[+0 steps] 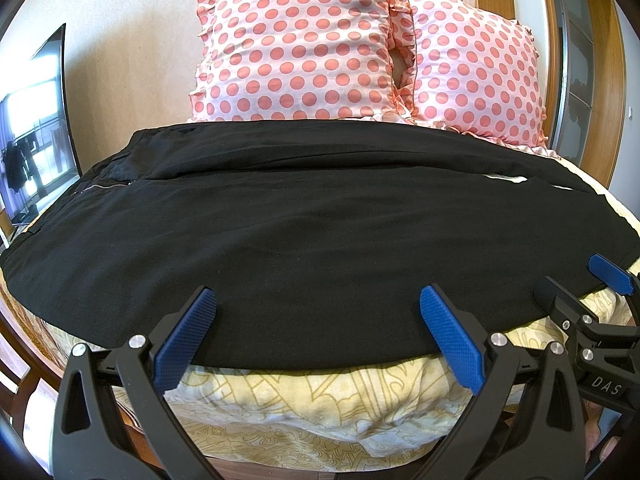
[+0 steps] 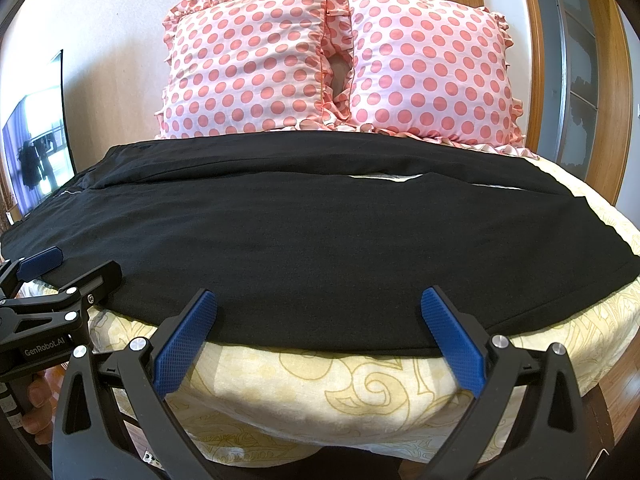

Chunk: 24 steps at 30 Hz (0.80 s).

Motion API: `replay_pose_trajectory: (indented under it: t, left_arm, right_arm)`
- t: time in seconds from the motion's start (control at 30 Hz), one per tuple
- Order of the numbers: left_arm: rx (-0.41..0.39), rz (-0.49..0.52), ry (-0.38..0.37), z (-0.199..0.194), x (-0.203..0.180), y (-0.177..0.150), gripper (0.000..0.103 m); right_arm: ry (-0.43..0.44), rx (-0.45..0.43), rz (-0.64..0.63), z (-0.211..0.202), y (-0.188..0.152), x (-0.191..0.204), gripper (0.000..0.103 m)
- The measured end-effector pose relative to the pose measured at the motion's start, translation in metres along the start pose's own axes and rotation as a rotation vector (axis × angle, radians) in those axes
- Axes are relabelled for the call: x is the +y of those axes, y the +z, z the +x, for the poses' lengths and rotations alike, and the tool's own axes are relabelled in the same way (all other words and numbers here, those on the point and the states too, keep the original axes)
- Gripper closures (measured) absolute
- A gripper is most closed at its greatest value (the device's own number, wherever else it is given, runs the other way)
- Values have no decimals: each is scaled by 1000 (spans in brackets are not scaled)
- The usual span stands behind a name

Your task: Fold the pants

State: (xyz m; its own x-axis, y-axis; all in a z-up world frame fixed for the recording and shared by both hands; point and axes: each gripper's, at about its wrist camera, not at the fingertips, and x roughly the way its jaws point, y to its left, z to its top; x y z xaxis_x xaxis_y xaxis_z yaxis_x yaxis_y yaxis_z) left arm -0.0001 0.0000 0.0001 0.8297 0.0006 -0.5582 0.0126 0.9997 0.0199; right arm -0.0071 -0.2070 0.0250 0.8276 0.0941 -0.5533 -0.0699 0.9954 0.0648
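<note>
Black pants (image 1: 304,216) lie flat across the bed (image 1: 304,400) w/ near hem along its front edge, left claw (image 1: 316,336) and right claw (image 2: 320,336) both spread wide, empty, at that hem; yellow patterned sheet bare below, polka-dot pillows (image 2: 248,64) behind.

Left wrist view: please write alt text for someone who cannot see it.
Black pants lie spread flat across a bed with a yellow patterned sheet, and the open left claw sits at their near edge, holding nothing. The right claw shows at the right edge. Two pink polka-dot pillows lean against the wall behind.
</note>
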Motion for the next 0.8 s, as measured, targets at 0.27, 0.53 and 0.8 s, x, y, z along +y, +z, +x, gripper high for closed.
replay_pose_trajectory:
  t: [0.27,0.53,0.8]
  left_arm:
    - [0,0,0,0,0,0,2]
    - [0,0,0,0,0,0,2]
    - [16,5,-10,0,3,3,2]
  right_arm:
    - [0,0,0,0,-1,0,1]
    - [0,0,0,0,-1,0,1]
    - [45,32,-25,-5,8,-5,1]
